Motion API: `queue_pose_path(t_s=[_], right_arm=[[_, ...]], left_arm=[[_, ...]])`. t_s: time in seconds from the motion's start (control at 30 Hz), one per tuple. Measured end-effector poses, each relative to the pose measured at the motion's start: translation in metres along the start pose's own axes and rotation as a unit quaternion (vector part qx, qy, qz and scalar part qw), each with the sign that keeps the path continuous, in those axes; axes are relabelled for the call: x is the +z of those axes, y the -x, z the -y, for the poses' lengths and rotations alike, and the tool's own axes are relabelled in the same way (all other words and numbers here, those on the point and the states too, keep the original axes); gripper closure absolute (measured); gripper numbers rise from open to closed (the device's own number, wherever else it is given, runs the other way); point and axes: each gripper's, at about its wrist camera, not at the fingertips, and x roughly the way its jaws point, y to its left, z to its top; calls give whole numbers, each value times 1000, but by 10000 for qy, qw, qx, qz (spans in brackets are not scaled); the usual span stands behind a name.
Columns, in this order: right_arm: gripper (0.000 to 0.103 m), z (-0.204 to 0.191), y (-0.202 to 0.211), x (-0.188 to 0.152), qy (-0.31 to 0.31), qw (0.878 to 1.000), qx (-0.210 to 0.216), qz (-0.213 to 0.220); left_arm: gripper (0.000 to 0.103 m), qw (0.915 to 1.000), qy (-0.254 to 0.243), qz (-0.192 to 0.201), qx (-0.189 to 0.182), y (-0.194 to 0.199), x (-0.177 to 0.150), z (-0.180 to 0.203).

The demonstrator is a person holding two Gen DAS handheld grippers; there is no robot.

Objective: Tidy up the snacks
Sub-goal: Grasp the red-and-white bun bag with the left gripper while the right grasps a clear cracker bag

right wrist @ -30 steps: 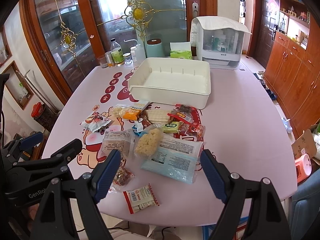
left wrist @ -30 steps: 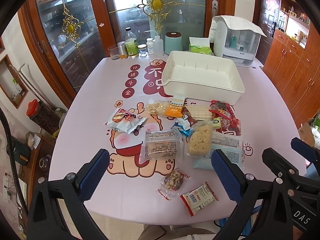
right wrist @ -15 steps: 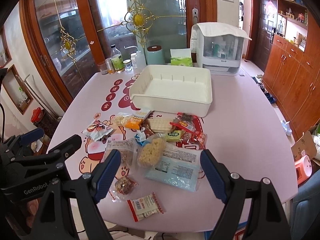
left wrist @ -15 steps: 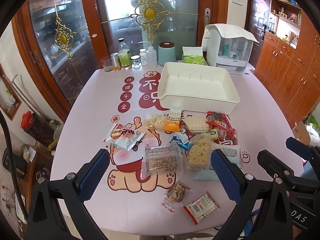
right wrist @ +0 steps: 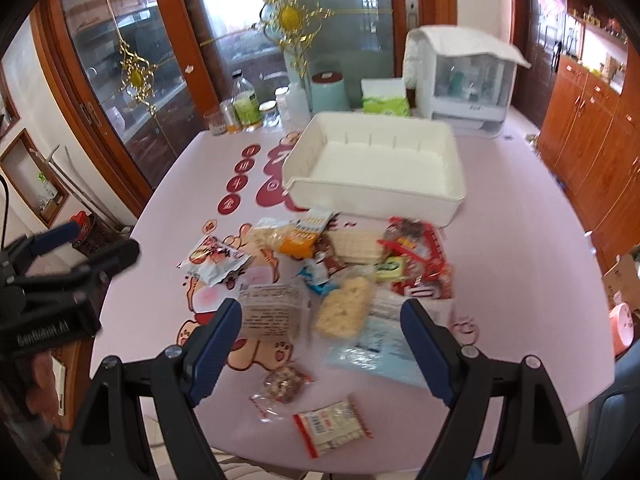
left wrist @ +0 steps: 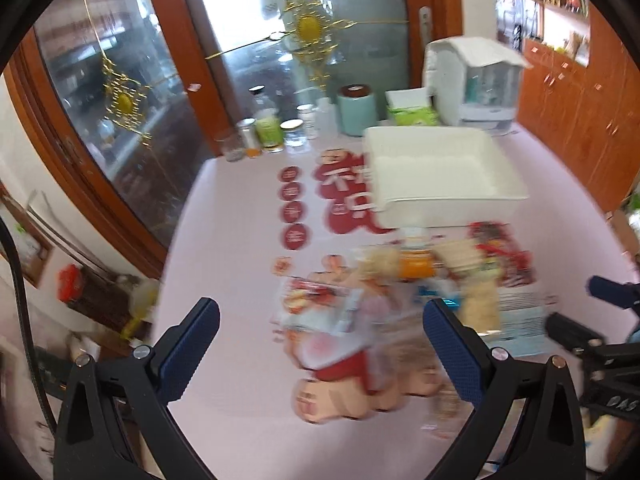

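Several snack packets lie in a heap on the pink table (right wrist: 500,280), just in front of a white bin (right wrist: 372,204) that has nothing in it. My right gripper (right wrist: 320,312) hangs open above the near side of the heap, over a rice-cracker pack (right wrist: 344,312) and a clear labelled box (right wrist: 272,316). A nut pack (right wrist: 284,384) and a red-and-white sachet (right wrist: 332,426) lie nearer the front edge. The left wrist view is blurred. My left gripper (left wrist: 320,308) is open above the heap's left side, over a red-and-white packet (left wrist: 316,308), and the white bin (left wrist: 448,204) is at the far right.
Bottles, jars (right wrist: 246,108), a teal canister (right wrist: 330,94), a tissue pack (right wrist: 384,100) and a white appliance (right wrist: 464,80) line the table's far edge. Glass doors stand behind, wooden cabinets to the right. The left gripper (right wrist: 100,242) shows at the left edge of the right wrist view.
Both grippers have shifted left, so the heap and bin sit further right in each view. The left wrist view has become blurred. Both stay open and hold nothing.
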Motion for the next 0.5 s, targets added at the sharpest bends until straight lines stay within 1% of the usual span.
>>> queue_pose_path(t_s=[0.1,0.23,0.37,0.5], right_arm=[[21,-11,-26,-2,-22,9996,12,-278],[21,-26,-66,-4,-85,9972,177,-725],[21,-34,-106,-8,-367,9922,464,-1094],[21,-44,-136,-10,-527,9894,569,-1230]], left_arm=[[2,9997,-164,-157,51,-26,-3,-21],[2,9985,-315,-438,-70,-67,-12,-44],[2,9955,-205,-827,-408,-113,-19,-64],[2,9906,-68,-1139,-758,-156,-22,-76]])
